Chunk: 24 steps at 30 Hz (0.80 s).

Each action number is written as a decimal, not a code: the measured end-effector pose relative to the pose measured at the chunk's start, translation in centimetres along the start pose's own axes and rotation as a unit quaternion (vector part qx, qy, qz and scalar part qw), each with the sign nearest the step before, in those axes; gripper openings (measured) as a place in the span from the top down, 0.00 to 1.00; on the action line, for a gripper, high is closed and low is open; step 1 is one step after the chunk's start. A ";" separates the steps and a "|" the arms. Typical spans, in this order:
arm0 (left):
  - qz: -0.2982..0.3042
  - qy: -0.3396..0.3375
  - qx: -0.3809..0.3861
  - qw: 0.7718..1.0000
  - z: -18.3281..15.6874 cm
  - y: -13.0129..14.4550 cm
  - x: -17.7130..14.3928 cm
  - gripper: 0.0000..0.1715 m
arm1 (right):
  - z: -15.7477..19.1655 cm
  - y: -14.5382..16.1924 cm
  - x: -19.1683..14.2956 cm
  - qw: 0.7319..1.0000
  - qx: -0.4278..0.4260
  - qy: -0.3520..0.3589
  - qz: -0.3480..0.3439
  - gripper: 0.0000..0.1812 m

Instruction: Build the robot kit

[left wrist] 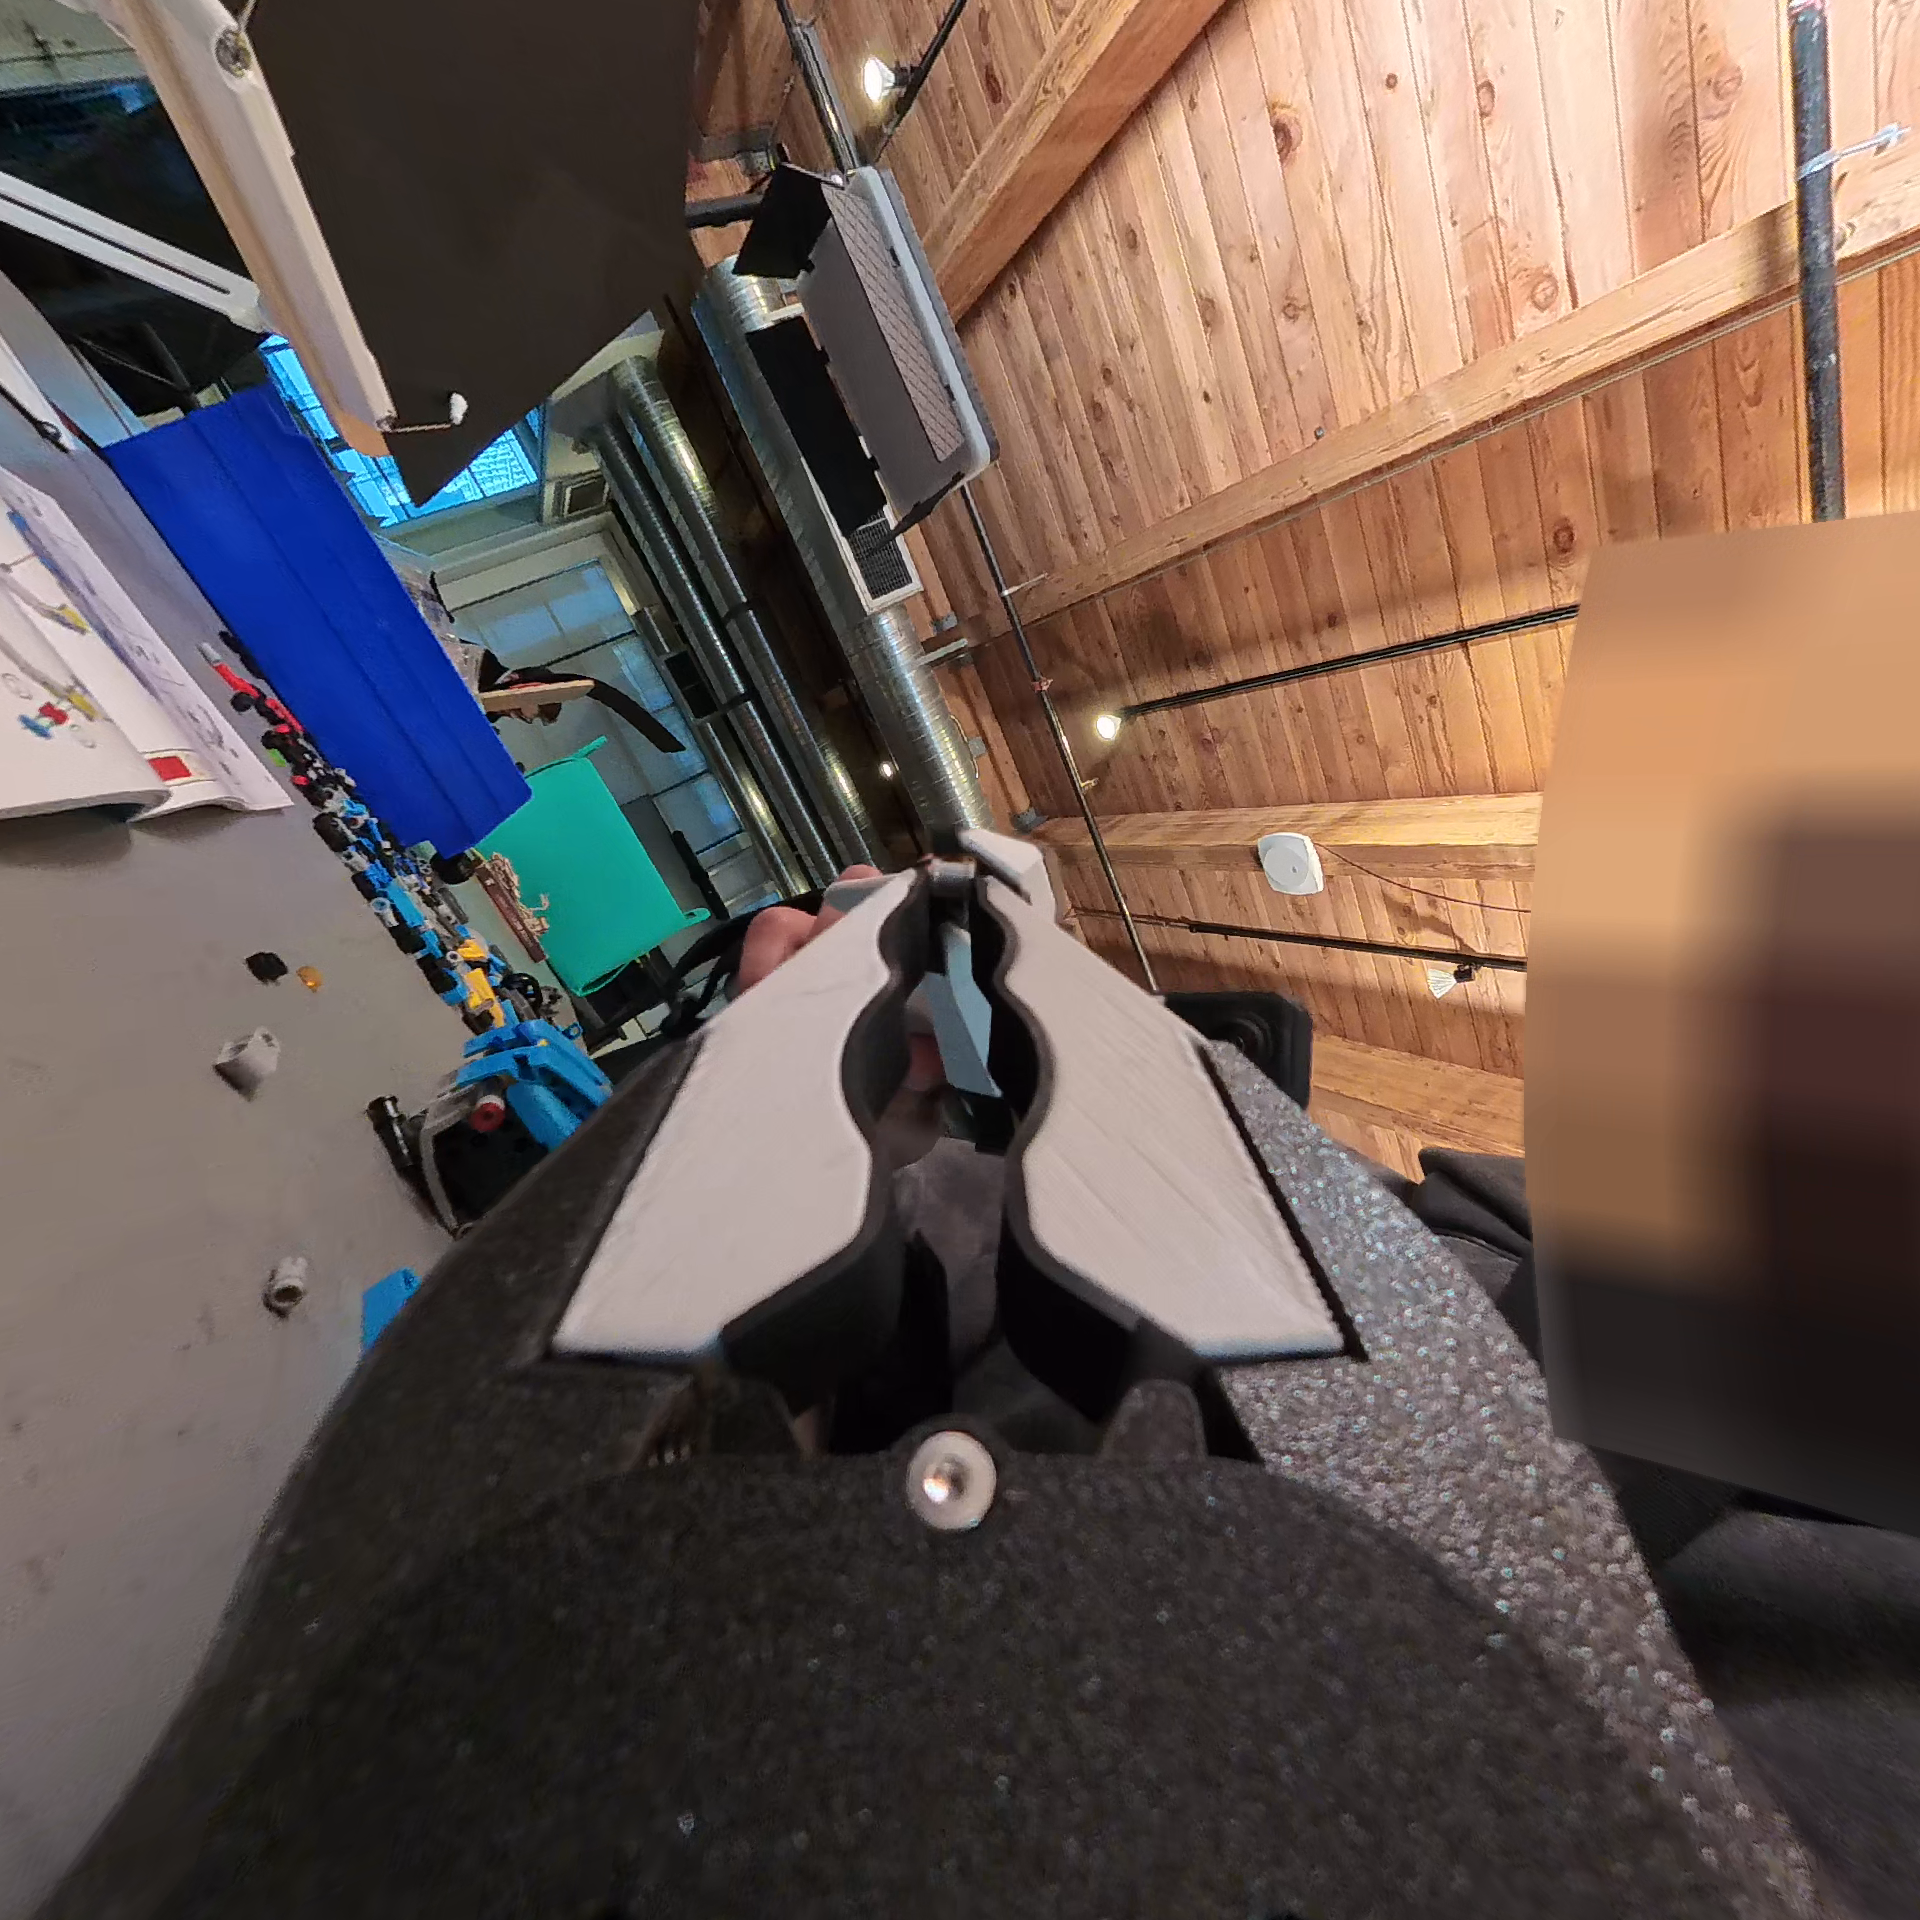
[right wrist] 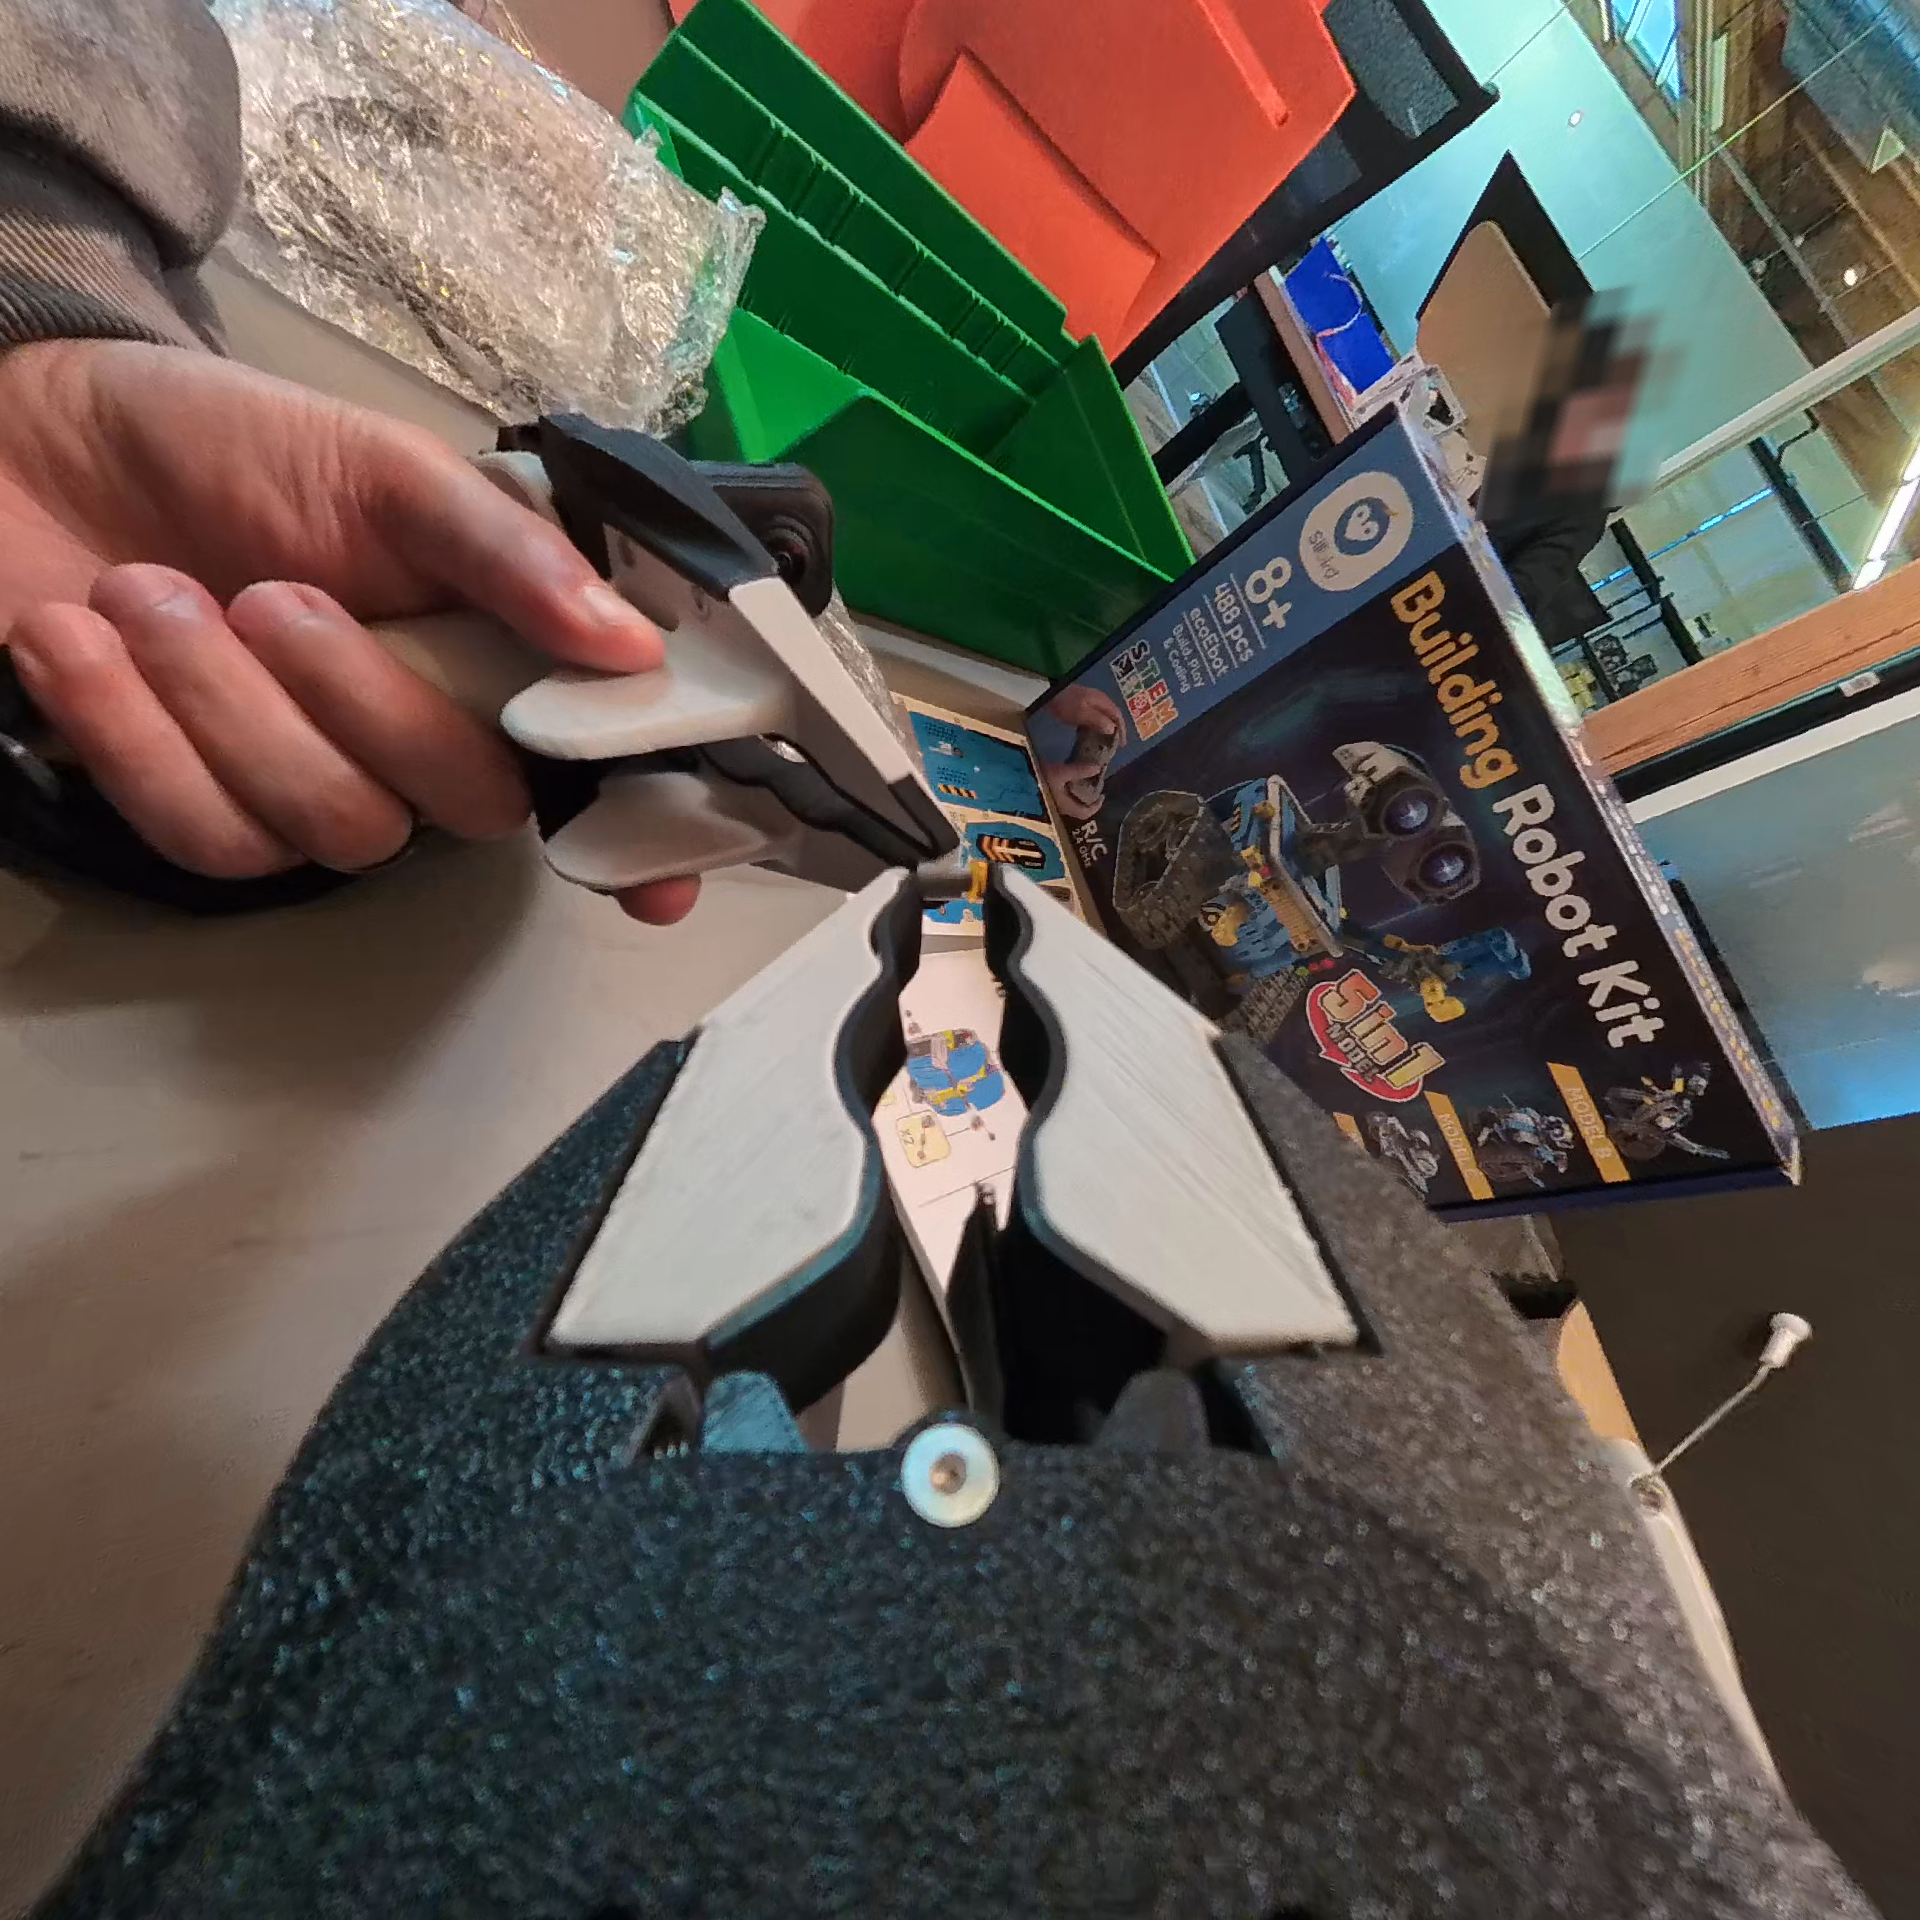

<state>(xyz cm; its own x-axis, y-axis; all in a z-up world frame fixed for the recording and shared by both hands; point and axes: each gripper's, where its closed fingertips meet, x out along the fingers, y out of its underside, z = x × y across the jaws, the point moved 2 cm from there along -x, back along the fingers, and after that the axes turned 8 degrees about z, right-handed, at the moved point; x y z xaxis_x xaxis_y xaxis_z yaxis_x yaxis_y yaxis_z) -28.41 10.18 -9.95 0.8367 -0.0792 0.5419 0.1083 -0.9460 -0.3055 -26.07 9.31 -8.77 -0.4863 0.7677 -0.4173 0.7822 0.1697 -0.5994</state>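
The left gripper (left wrist: 948,871) has its fingers nearly closed, pinching a small grey piece (left wrist: 948,875) at the tips; the right gripper (right wrist: 951,881) meets it there, fingers likewise drawn close on the same grey piece (right wrist: 940,873). On the grey table (right wrist: 260,1091), a hand (right wrist: 281,644) grips the left tool; behind lie crinkled plastic wrap (right wrist: 457,197), green bins (right wrist: 914,395), an instruction sheet (right wrist: 945,1101) and a boxed building kit (right wrist: 1403,883) propped upright near the right edge.

Bare tabletop (right wrist: 260,1091) is being left open to the left of the right claw (right wrist: 951,883). Passage ahead is being blocked by the left claw (right wrist: 914,831); to the right by a propped toy box (right wrist: 1455,883), beyond by green bins (right wrist: 935,416) and bubble wrap (right wrist: 468,208).
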 end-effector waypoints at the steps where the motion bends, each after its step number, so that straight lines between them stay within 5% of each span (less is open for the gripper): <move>1: -0.001 -0.005 -0.002 1.000 0.1 0.0 0.0 0.97 | 0.1 0.1 0.1 1.000 -0.012 0.006 0.006 0.94; 4: 0.002 -0.013 -0.009 1.000 0.5 0.1 -0.1 0.97 | 0.2 0.4 0.2 0.999 -0.039 0.013 0.018 0.95; 8: 0.011 -0.018 -0.001 1.000 0.4 0.3 0.1 0.97 | 0.2 0.5 -0.1 0.997 0.043 -0.062 -0.010 0.95; 14: 0.005 -0.022 0.000 1.000 0.5 -0.4 -0.2 0.96 | -0.1 0.6 0.7 0.996 0.077 -0.050 -0.013 0.94; 17: 0.009 -0.018 -0.001 1.000 0.4 -0.3 -0.1 0.97 | -1.1 0.8 0.6 0.992 0.121 -0.041 -0.013 0.81; 20: 0.011 -0.015 0.003 1.000 0.3 -0.2 -0.1 0.97 | -0.1 0.4 0.4 0.993 0.100 -0.067 -0.018 0.93; 24: 0.011 -0.013 0.000 1.000 0.3 -0.2 -0.1 0.96 | 0.1 0.3 0.5 0.999 0.042 -0.020 -0.002 0.94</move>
<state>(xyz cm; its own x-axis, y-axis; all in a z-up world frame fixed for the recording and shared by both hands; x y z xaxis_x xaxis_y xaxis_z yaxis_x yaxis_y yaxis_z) -28.35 10.49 -10.22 0.8522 -0.0915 0.5152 0.0905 -0.9440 -0.3173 -26.08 9.67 -9.20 -0.5059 0.7419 -0.4400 0.7452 0.1190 -0.6562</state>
